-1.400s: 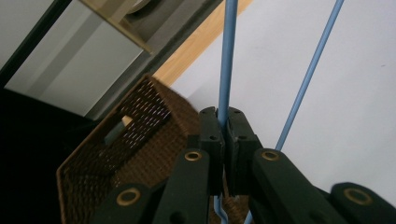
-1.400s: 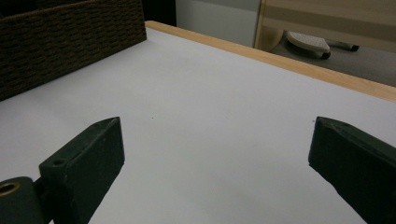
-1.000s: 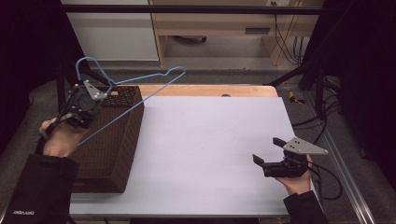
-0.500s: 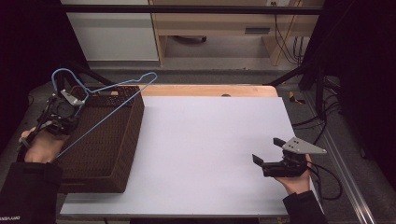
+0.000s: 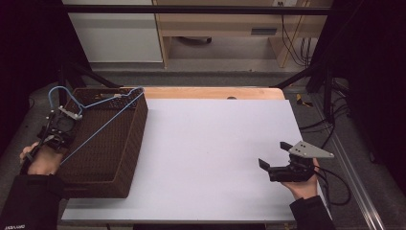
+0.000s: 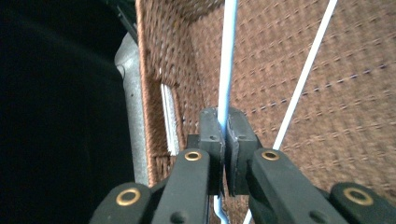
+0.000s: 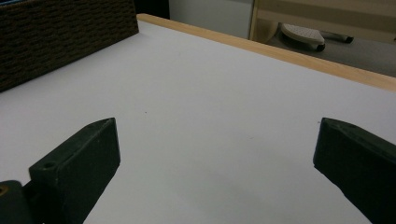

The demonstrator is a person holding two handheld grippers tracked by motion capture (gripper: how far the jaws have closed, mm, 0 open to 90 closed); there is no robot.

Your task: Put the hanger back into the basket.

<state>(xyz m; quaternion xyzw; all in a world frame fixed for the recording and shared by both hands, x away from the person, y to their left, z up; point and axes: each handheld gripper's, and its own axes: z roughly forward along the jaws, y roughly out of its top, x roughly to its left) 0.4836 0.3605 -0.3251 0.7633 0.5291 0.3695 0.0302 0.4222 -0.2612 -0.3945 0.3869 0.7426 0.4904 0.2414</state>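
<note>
Pale blue wire coat hanger going into the dark brown woven wicker basket, left side of the table.

Nearest, the right gripper [image 5: 270, 165] rests idle on the white tabletop [image 5: 215, 153], jaws wide apart with nothing between them. At the left edge, the left gripper [image 6: 223, 133] has its jaws clamped tight on the pale blue wire coat hanger [image 5: 100, 125], which lies slanted across the open top of the dark brown woven wicker basket [image 5: 125, 143], hook toward the hand and far end at the far rim. Judged step: placing. Next move calls for lowering the wire inside the walls, then releasing.
</note>
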